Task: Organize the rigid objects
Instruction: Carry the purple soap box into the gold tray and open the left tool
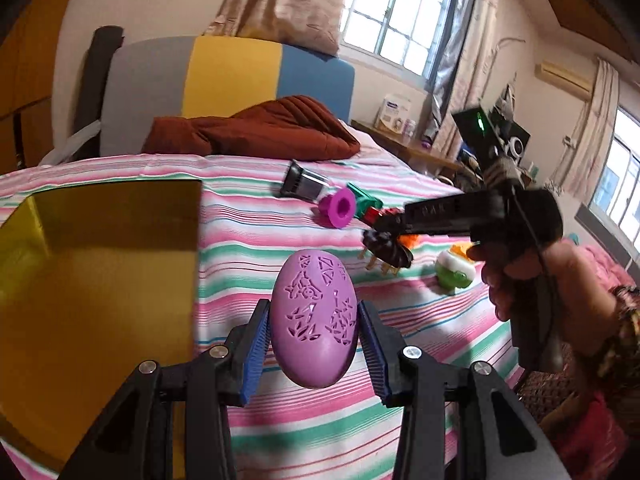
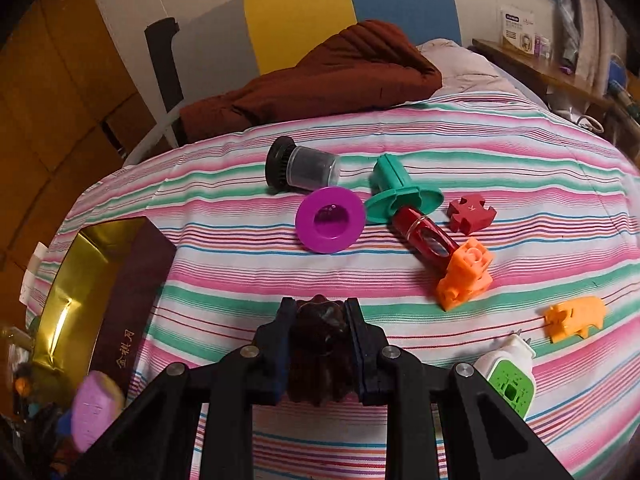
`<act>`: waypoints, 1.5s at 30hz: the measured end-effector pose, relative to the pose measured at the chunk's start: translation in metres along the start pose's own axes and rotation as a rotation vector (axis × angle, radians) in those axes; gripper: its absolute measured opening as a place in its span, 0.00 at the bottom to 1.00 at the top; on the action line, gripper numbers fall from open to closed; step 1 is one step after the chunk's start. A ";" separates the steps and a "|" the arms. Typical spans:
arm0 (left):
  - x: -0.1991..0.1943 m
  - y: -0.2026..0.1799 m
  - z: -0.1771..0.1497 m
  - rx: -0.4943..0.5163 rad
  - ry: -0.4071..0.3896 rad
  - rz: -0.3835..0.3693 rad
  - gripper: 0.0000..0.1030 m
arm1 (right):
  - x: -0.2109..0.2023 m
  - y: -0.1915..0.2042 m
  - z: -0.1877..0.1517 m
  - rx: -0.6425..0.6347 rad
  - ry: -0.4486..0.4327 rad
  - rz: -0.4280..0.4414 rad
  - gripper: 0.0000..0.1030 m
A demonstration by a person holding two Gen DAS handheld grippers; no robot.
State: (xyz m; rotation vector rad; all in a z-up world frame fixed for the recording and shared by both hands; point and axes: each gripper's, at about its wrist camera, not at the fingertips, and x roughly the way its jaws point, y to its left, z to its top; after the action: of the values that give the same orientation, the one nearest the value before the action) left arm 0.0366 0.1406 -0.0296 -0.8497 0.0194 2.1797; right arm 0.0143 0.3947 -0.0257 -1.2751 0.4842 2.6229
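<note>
My left gripper (image 1: 314,320) is shut on a purple egg-shaped case (image 1: 314,318) with cut-out patterns, held above the striped bed beside the open gold-lined box (image 1: 100,280). My right gripper (image 2: 320,320) is shut on a dark brown ribbed piece (image 2: 320,344), held over the bed; it also shows in the left wrist view (image 1: 386,246). On the bed lie a magenta funnel-shaped piece (image 2: 330,220), a green flanged piece (image 2: 396,192), a red tube (image 2: 424,236) and a black-capped clear jar (image 2: 304,168).
An orange block (image 2: 466,276), an orange pig (image 2: 576,316), a dark red cross piece (image 2: 472,208) and a white-green plug (image 2: 512,376) lie at the right. The box (image 2: 80,288) stands at the left. A brown quilt (image 2: 320,76) lies behind.
</note>
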 end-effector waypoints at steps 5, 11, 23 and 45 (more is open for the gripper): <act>-0.023 0.028 0.009 -0.073 -0.032 0.033 0.42 | -0.001 0.006 -0.001 -0.025 -0.010 -0.015 0.24; -0.035 0.086 0.027 -0.203 -0.020 0.130 0.42 | 0.001 0.014 -0.004 -0.061 -0.001 -0.013 0.24; -0.004 0.184 0.053 -0.327 0.102 0.293 0.42 | 0.003 0.017 -0.004 -0.076 -0.004 -0.038 0.24; 0.031 0.278 0.071 -0.522 0.156 0.437 0.57 | 0.006 0.021 -0.004 -0.106 0.000 -0.059 0.24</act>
State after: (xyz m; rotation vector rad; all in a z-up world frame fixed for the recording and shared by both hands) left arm -0.2066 -0.0126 -0.0612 -1.4158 -0.3280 2.5643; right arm 0.0073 0.3739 -0.0288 -1.2993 0.3060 2.6303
